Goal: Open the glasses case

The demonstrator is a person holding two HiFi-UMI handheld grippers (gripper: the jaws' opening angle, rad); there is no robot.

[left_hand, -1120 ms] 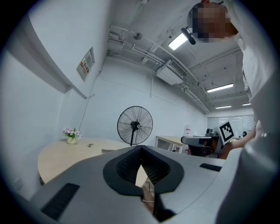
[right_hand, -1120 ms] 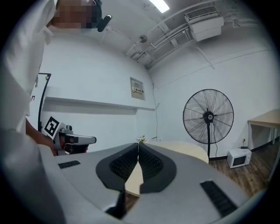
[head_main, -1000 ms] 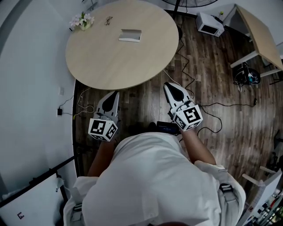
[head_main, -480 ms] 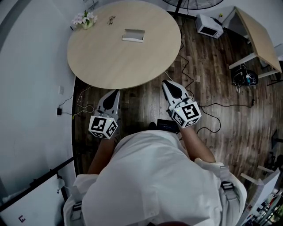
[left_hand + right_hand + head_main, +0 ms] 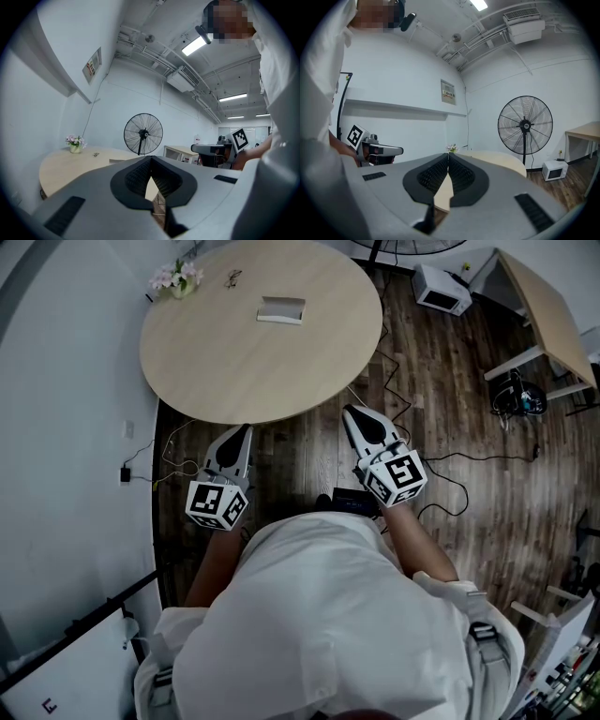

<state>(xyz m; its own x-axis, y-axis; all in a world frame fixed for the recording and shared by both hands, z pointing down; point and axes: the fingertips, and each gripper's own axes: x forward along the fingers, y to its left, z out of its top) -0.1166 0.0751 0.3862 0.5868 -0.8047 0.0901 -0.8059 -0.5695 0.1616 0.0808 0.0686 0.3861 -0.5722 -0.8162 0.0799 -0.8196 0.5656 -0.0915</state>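
A grey glasses case (image 5: 281, 309) lies on the far half of the round wooden table (image 5: 216, 362), closed as far as I can tell. My left gripper (image 5: 241, 431) and right gripper (image 5: 352, 413) hang side by side over the floor at the table's near edge, well short of the case. Both are shut with nothing between the jaws. In the left gripper view the jaw tips (image 5: 150, 159) meet, with the case (image 5: 120, 161) a low shape behind them. In the right gripper view the jaw tips (image 5: 448, 155) also meet; the case is hidden there.
A small vase of flowers (image 5: 175, 281) and a small dark object (image 5: 232, 278) sit at the table's far left. A standing fan (image 5: 143, 134) is beyond the table. Cables (image 5: 403, 409) trail over the wooden floor, with a microwave (image 5: 442, 291) and a second desk (image 5: 544, 315) at the right.
Both grippers have held nearly the same place, drifting a little toward the table. The view shifted slightly.
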